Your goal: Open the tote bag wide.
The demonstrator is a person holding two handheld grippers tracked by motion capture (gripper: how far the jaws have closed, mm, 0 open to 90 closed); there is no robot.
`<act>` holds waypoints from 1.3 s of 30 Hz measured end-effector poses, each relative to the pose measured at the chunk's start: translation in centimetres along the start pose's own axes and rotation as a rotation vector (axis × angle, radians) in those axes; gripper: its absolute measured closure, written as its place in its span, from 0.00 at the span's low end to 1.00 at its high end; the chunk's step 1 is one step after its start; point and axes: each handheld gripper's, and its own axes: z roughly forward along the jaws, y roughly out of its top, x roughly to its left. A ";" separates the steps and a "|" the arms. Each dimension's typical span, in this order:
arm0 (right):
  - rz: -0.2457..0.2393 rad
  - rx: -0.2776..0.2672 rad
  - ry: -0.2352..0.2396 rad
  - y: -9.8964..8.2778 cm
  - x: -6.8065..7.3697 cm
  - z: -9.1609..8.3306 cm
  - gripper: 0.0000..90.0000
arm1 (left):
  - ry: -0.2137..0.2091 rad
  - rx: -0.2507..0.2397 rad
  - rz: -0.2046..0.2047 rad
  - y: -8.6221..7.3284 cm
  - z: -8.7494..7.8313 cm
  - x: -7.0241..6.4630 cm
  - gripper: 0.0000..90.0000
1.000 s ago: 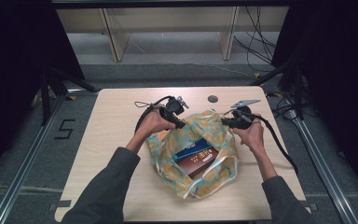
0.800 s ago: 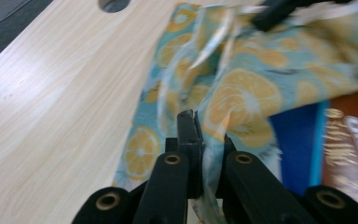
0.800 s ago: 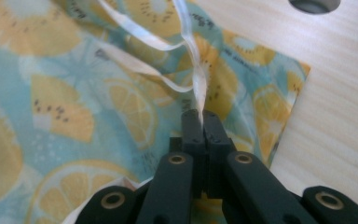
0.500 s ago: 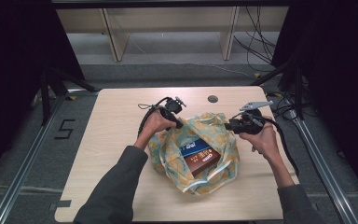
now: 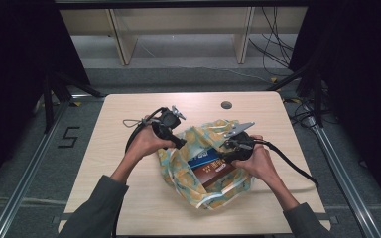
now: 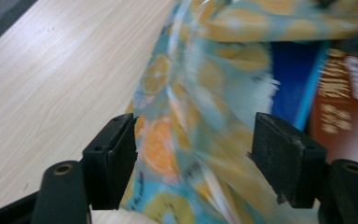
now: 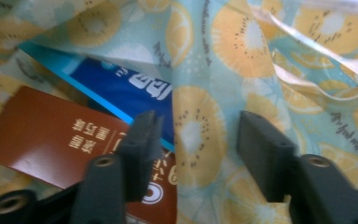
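A fruit-print bag [image 5: 213, 196] lies open in the middle of the table with a blue box [image 5: 204, 159] and a brown box [image 5: 217, 172] inside. My left gripper [image 5: 181, 145] is at the bag's left rim. Its jaws have just been opening and stand apart, with loose bag fabric [image 6: 186, 126] between them but not pinched. My right gripper [image 5: 222, 157] reaches over the bag's mouth from the right. Its jaws have also just been opening, and a fold of the bag [image 7: 196, 126] hangs slack between them. The blue box [image 7: 121, 79] and brown box [image 7: 42, 135] lie just beyond.
The wooden table [image 5: 129, 198] has a round cable hole [image 5: 226, 105] at its far side. A cable loop [image 5: 131, 122] lies left of the left hand, and the right gripper's cable [image 5: 292, 166] trails right. Metal rails [image 5: 342, 163] flank the table, and shelf legs stand behind it.
Both grippers have gone from shut on the bag's rim to open, and the rim has slackened. The right hand came inward over the bag's mouth; the left hand shifted slightly left.
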 end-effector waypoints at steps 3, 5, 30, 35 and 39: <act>-0.041 -0.007 -0.018 0.4 -0.2 -0.1 0.89 | -0.017 0.016 -0.008 -0.8 0.2 -1.4 0.34; -0.041 -0.027 -0.036 0.6 -0.6 -0.2 0.97 | -0.029 0.086 -0.017 -1.7 2.3 -1.8 0.36; 0.157 -0.047 -0.064 0.8 -7.5 1.3 0.76 | -0.064 -0.055 -0.021 -5.7 -0.5 -0.7 0.55; 0.193 -0.116 -0.020 0.6 -7.0 -0.4 0.63 | -0.067 -0.094 -0.040 -5.7 -1.5 -1.8 0.44; 0.179 -0.164 0.026 0.2 -6.9 -2.4 0.58 | -0.037 -0.134 -0.059 -6.3 -2.3 -2.4 0.40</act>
